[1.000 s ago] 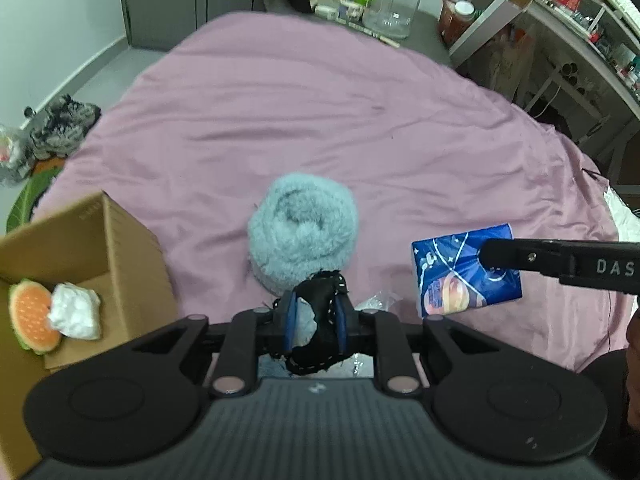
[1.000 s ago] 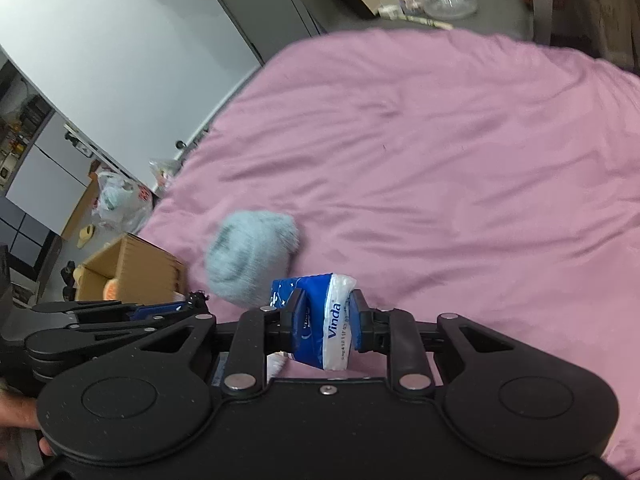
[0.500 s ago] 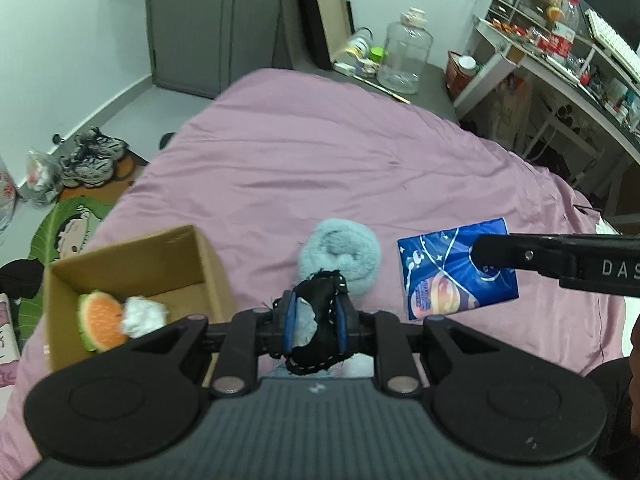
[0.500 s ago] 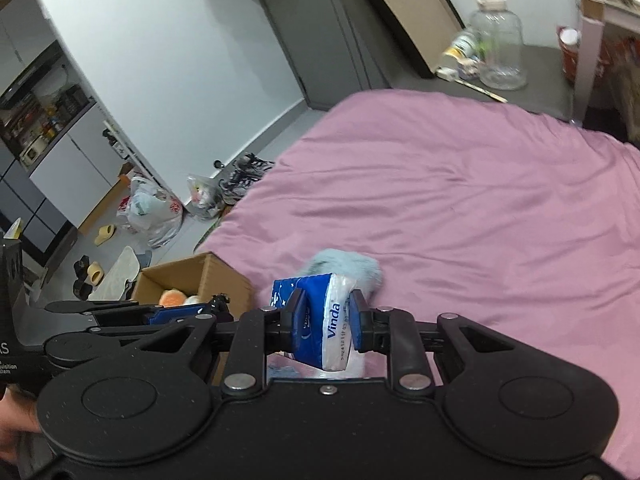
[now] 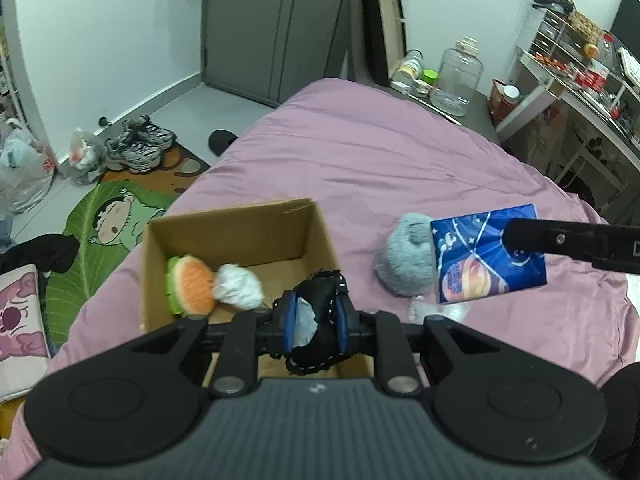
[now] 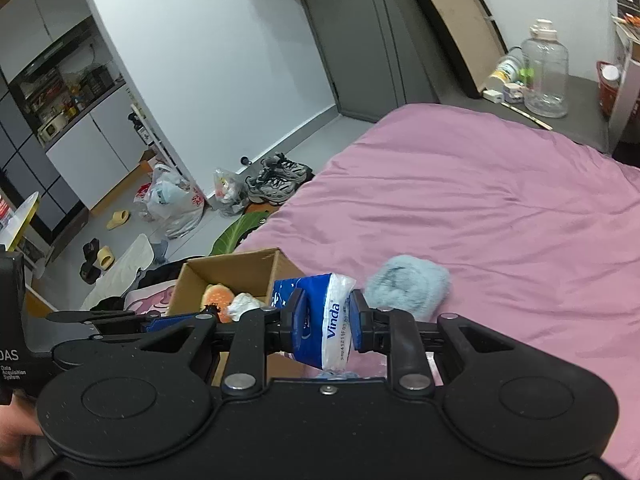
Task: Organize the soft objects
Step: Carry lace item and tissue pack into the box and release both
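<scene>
My left gripper (image 5: 316,320) is shut on a black soft item with a white patch (image 5: 318,330), held over the near edge of an open cardboard box (image 5: 240,228) on the pink bed. The box holds a plush burger (image 5: 190,284) and a white soft ball (image 5: 238,286). My right gripper (image 6: 326,320) is shut on a blue Vinda tissue pack (image 6: 320,320), which also shows in the left wrist view (image 5: 486,256), held above the bed to the right of the box. A fluffy grey-blue hat (image 5: 404,258) lies on the bed behind the pack.
The pink bedspread (image 5: 380,160) stretches far back. Crumpled clear plastic (image 5: 440,312) lies near the hat. Left of the bed, the floor has sneakers (image 5: 138,148), plastic bags (image 5: 24,168) and a cartoon mat (image 5: 108,220). A cluttered desk (image 5: 580,92) stands at the right.
Both grippers have risen and swung left with their loads. The box has come from the far left to directly under my left gripper; the hat now lies to the right.
</scene>
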`<action>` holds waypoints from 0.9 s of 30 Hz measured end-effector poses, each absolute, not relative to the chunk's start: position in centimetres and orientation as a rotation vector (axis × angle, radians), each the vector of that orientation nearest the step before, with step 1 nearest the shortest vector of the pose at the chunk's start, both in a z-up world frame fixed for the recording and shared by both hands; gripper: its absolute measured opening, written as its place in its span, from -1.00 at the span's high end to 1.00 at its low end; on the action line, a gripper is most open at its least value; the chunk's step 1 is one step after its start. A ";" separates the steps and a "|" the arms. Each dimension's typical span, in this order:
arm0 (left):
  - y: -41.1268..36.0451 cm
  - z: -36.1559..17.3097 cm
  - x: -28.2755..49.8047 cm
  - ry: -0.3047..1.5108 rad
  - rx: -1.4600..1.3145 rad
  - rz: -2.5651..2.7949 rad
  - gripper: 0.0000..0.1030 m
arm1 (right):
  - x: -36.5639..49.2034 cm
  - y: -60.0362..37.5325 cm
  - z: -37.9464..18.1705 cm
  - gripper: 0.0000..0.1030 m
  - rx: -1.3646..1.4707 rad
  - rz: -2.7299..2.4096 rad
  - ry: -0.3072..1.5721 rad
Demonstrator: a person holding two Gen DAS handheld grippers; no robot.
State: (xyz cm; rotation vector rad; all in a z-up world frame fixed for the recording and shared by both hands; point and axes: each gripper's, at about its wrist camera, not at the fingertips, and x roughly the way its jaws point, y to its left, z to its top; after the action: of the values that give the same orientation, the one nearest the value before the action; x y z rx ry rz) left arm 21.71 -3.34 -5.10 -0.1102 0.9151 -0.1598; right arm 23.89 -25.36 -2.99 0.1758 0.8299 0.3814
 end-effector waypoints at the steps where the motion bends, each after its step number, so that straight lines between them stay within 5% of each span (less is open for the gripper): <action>1: -2.9 -5.2 21.6 0.914 -0.116 -0.154 0.62 | 23.9 -24.9 -2.9 0.56 0.171 0.384 0.828; 27: 4.8 -10.4 21.3 0.955 -0.216 -0.025 0.62 | 25.2 -16.3 -3.3 0.56 0.036 0.457 0.825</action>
State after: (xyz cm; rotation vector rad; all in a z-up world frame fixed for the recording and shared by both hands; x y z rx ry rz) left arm 21.33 4.76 -10.38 -0.2155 0.9553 -0.0247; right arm 25.18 -16.29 -3.30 0.0356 0.8253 0.4569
